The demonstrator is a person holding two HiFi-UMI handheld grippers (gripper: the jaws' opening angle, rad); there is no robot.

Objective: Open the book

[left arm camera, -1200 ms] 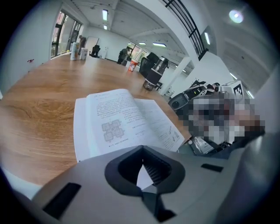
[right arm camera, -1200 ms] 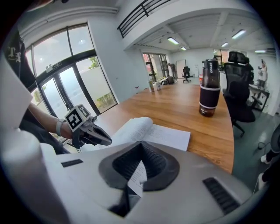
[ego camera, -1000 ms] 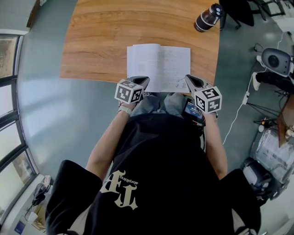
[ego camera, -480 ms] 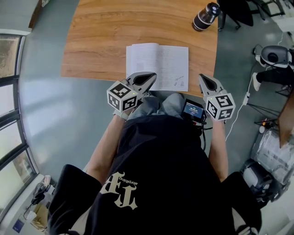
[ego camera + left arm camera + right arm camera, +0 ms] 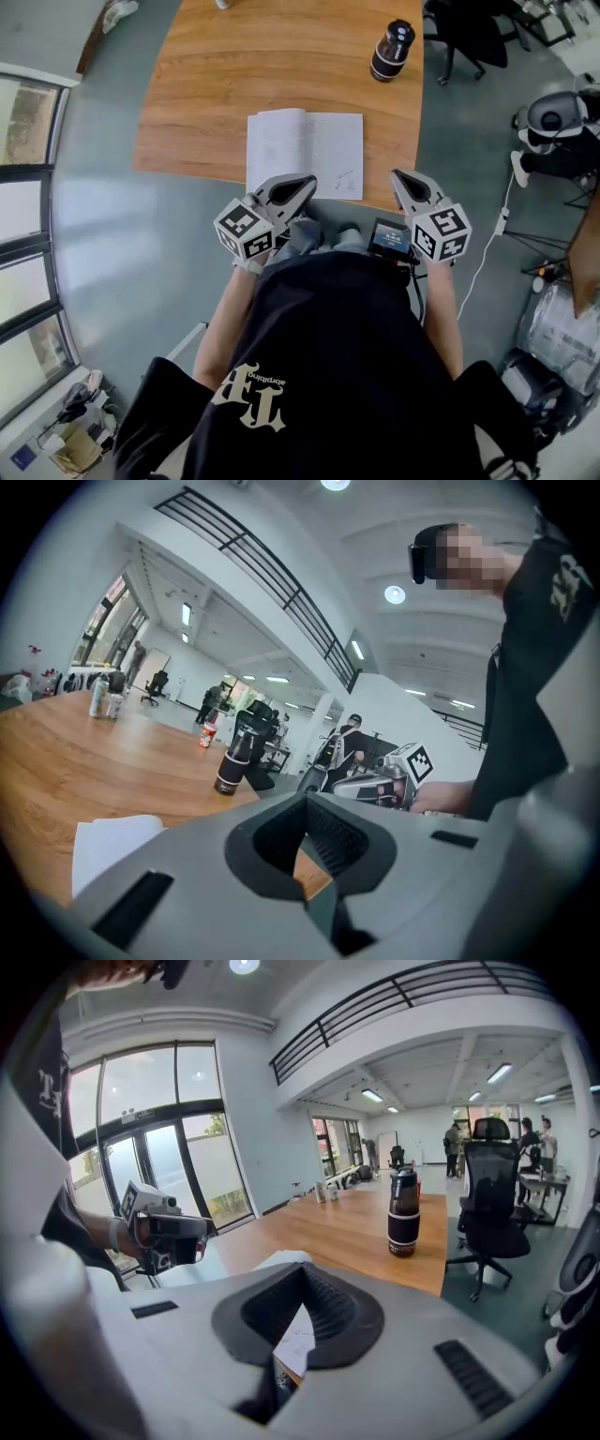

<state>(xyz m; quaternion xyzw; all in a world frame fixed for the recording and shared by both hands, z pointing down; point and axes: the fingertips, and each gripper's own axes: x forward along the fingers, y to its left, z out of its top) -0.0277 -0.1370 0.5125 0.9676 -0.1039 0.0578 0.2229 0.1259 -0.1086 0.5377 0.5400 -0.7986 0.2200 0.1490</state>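
The book (image 5: 305,153) lies open and flat on the wooden table (image 5: 216,94), white pages up, near the front edge. My left gripper (image 5: 307,181) hovers over the book's near left corner, its jaws shut with nothing between them. My right gripper (image 5: 397,176) is held just right of the book's near right corner, also shut and empty. In the left gripper view the closed jaws meet at the tip of the left gripper (image 5: 305,801), with the book (image 5: 108,841) low at the left. In the right gripper view the right gripper (image 5: 302,1274) points over the book (image 5: 277,1262).
A dark bottle (image 5: 391,52) stands at the table's far right, upright; the same bottle (image 5: 403,1211) shows in the right gripper view. A black office chair (image 5: 492,1204) stands right of the table. Cables and equipment (image 5: 553,122) crowd the floor at the right. Other people stand far off.
Both grippers have lifted off the book's near corners and come back toward the person's body. The book stays open and flat.
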